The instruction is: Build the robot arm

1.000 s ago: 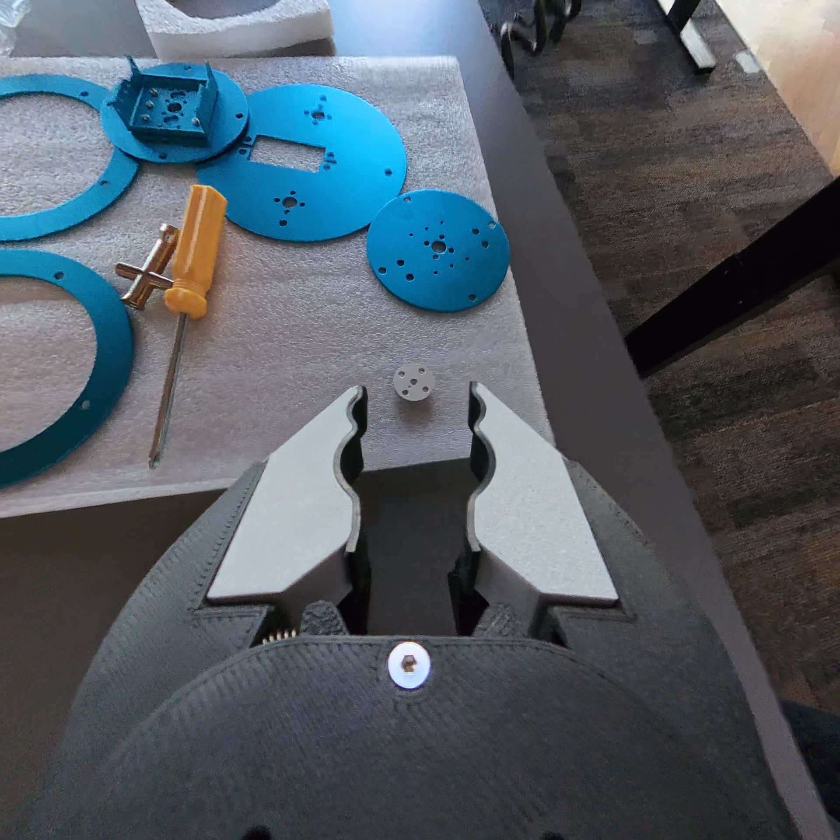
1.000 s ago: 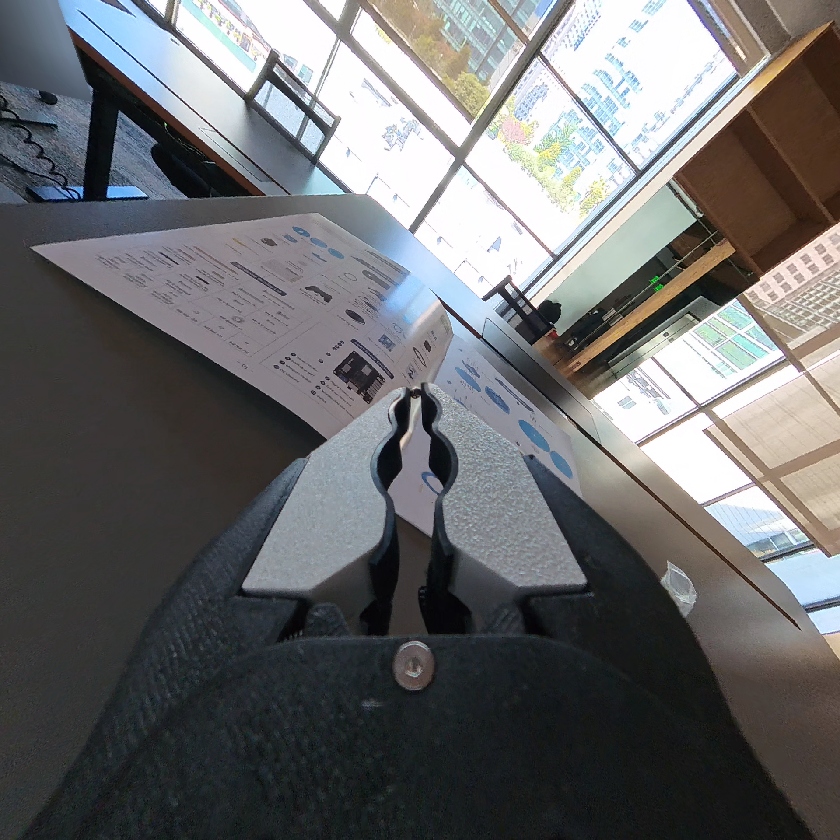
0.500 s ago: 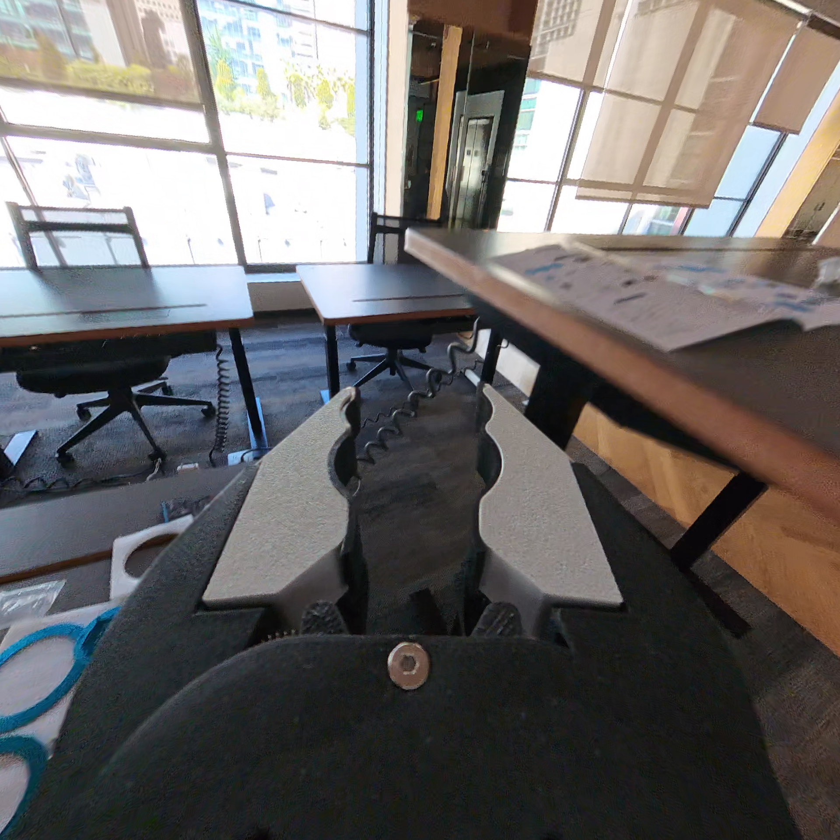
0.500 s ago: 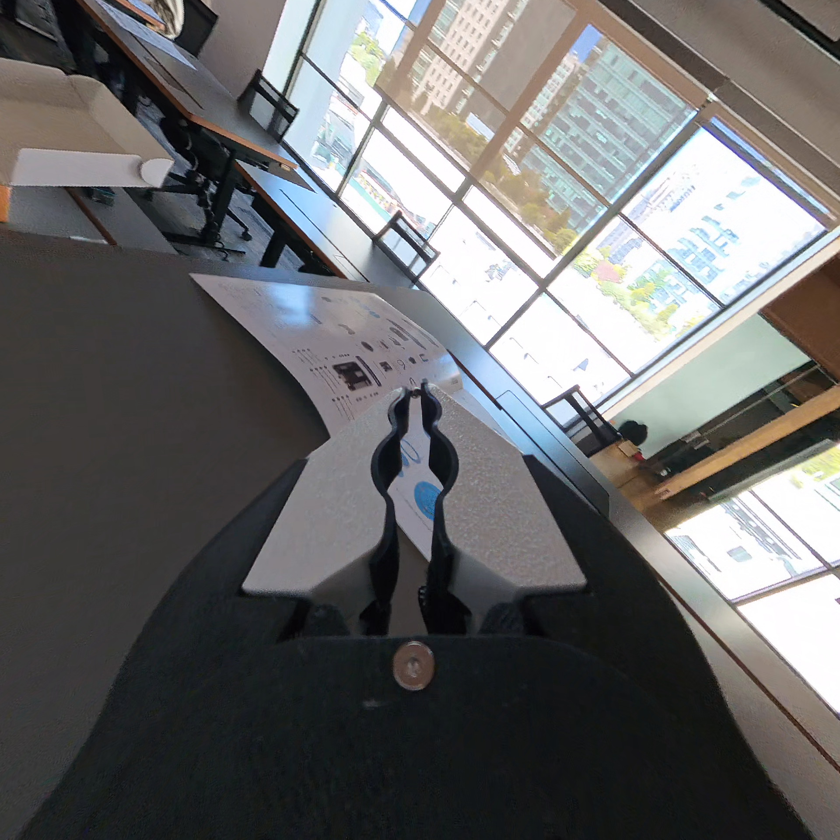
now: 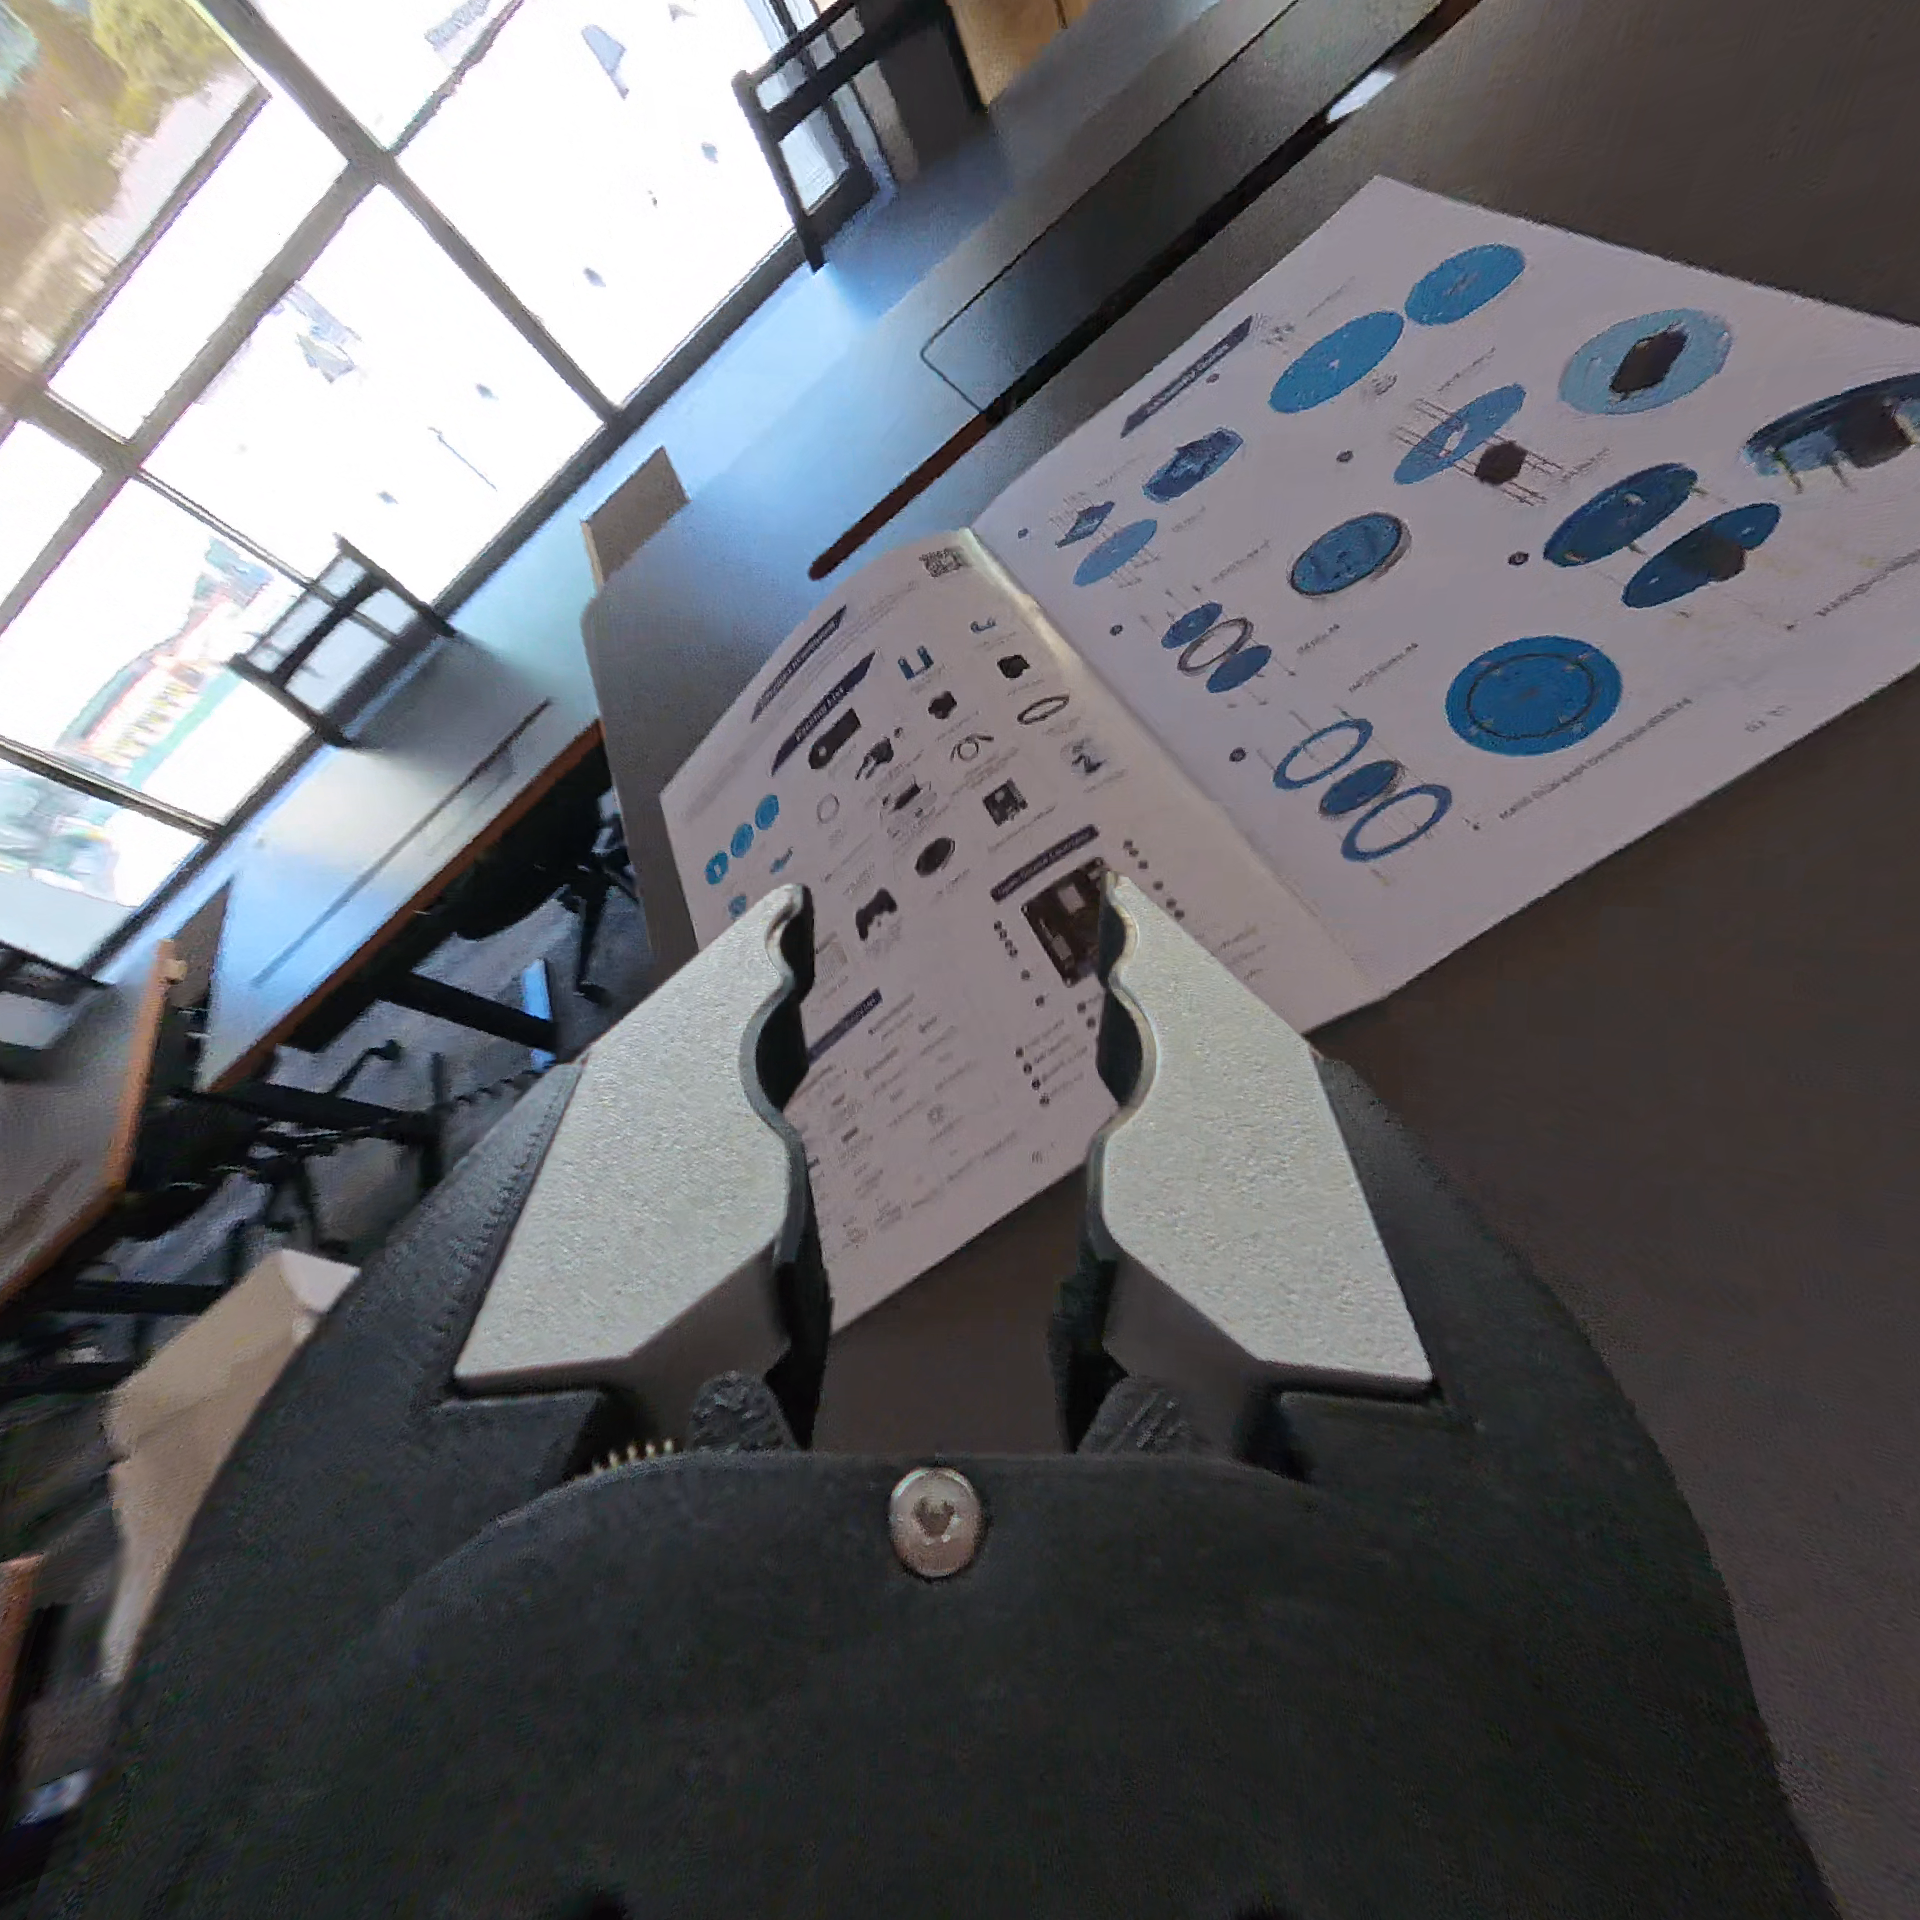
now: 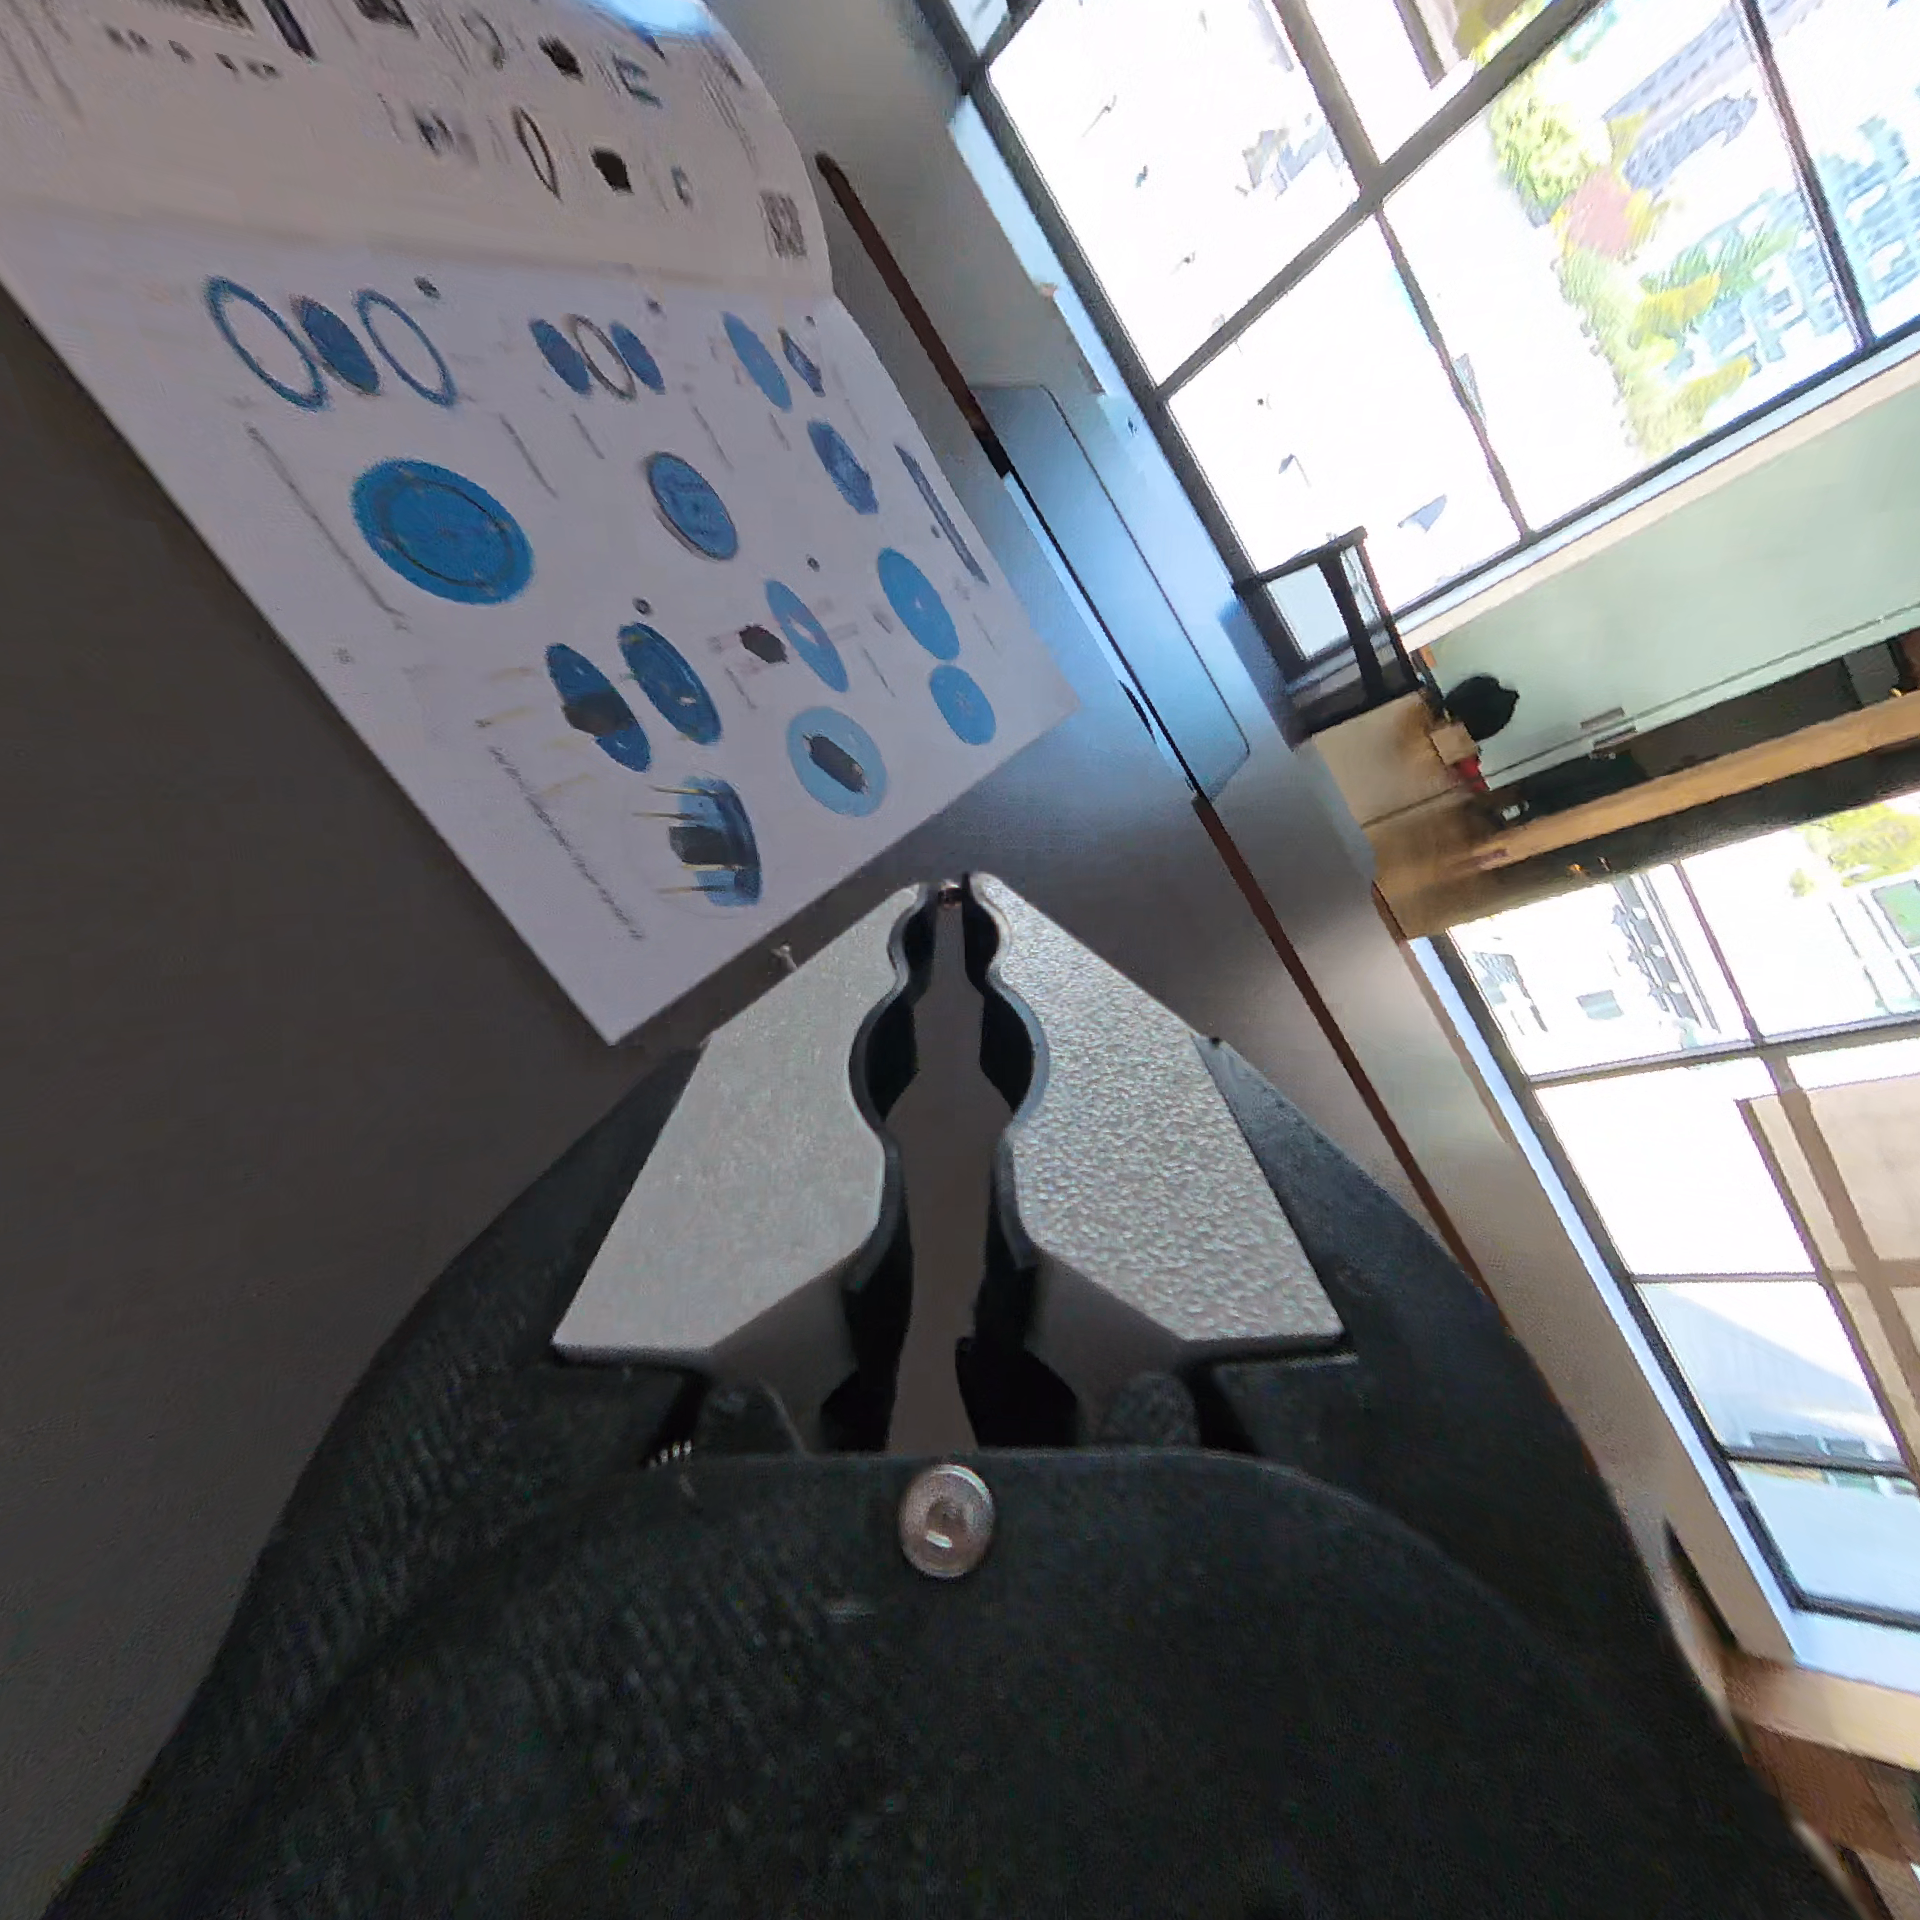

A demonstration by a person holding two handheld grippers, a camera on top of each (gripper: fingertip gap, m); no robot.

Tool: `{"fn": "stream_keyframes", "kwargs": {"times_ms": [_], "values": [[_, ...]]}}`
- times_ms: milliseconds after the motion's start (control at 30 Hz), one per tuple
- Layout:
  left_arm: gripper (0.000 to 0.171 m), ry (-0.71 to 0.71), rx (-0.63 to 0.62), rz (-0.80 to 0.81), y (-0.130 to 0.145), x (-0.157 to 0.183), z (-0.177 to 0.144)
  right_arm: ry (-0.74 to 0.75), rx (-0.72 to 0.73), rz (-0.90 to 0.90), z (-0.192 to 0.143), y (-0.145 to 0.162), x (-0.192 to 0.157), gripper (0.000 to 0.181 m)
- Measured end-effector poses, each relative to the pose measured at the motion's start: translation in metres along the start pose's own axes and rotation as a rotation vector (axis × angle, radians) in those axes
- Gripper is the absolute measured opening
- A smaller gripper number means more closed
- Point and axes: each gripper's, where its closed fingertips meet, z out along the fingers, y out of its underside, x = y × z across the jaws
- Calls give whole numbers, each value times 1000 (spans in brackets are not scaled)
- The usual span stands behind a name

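Observation:
My left gripper is open and empty, held tilted just above a white printed sheet with pictures of blue round parts, which lies on a dark table. My right gripper is shut, with a tiny metal piece pinched between its tips; it is too small to identify. It hovers over the dark table just off the near corner of the same sheet. A tiny screw-like piece lies on the table beside the right gripper's left finger.
Large windows and other dark desks with chairs stand beyond the table edge. A white box sits low at the left. A wooden shelf stands past the table's far edge. Left tips to right tips: about 30 centimetres.
The left gripper swung up from the foam mat with blue plates, across the room, and now faces the printed sheet, still open. The right gripper rolled and shifted along the sheet, still shut.

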Motion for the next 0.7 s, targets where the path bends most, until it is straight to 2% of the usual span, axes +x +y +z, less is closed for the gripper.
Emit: {"fn": "stream_keyframes", "kwargs": {"times_ms": [100, 200, 567, 700], "values": [[51, -76, -6, 100, -27, 18, 14, 24, -60, -21, 13, 7, 11, 4], [52, -77, -7, 125, -41, 38, 20, 3, -60, -3, 17, 11, 12, 4], [51, -68, -34, 93, -39, 51, 36, -1, -84, -21, 24, 26, 21, 4], [51, -24, -2, 60, -38, 53, 43, -38, -55, 11, 25, 26, 16, 4]]}}
